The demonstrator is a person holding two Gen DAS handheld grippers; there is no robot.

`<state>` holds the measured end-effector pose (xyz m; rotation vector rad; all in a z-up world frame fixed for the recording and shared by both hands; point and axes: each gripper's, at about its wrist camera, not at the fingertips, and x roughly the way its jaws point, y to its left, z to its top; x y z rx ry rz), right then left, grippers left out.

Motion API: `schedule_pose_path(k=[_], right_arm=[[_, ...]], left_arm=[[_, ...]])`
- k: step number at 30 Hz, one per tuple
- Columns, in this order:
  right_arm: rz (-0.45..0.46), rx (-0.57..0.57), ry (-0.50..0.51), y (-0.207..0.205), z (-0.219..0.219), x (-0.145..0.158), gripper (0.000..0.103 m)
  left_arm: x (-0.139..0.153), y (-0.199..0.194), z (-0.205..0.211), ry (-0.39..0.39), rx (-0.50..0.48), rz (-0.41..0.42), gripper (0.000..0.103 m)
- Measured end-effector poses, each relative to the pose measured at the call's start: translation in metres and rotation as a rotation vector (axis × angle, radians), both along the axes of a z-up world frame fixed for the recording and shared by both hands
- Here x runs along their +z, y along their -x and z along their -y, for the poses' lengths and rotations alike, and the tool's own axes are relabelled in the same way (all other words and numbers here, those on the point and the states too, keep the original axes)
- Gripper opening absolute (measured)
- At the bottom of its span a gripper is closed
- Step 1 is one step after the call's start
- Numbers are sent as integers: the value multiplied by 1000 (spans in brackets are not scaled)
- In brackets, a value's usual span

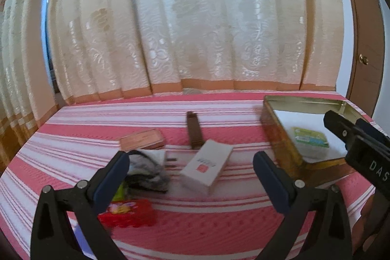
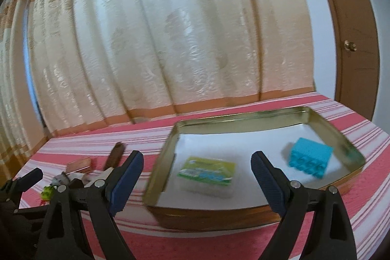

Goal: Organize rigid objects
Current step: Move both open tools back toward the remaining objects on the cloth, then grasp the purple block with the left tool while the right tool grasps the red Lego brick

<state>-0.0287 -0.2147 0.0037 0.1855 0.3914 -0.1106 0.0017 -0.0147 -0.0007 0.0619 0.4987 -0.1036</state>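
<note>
A gold metal tin lies open on the striped bed and holds a green-labelled packet and a blue toy brick. My right gripper is open and empty in front of the tin. The tin also shows in the left wrist view. My left gripper is open and empty above a white box. Near it lie a copper box, a brown bar, a grey cable bundle and a red packet.
The bed has a pink and white striped cover. Cream curtains hang behind it. A brown door stands at the right. A green item lies by the red packet.
</note>
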Motion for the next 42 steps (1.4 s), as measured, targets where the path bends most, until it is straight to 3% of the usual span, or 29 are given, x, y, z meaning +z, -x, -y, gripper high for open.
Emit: schedule_pose_path(k=[11,21,29,32,34,38,42], right_arm=[[-88,141,18,-18,-57,-6,91],[-186,225,-6,-30,-82,-17,92],[-131,227,23,-18,-92,-11,92],[-130,306,23,-14,-105,-10,92],[-155,362,19,-14,-117,-12,92],[-189,443,-11,-13,-137,-16,92],[-227,500,-13,-14,-155,-20,92]], left_arm=[[-8,13,-62,37,68,-75,103],[-30,14,-103,31,107,-251,103],[-41,9,-115,23,112,-344,103],[-47,6,-124,27,137,-389,101],[-53,2,-130,60,127,-430,92],[-53,6,-131,29,106,-421,81],[-49,7,-135,33,82,-400,42]])
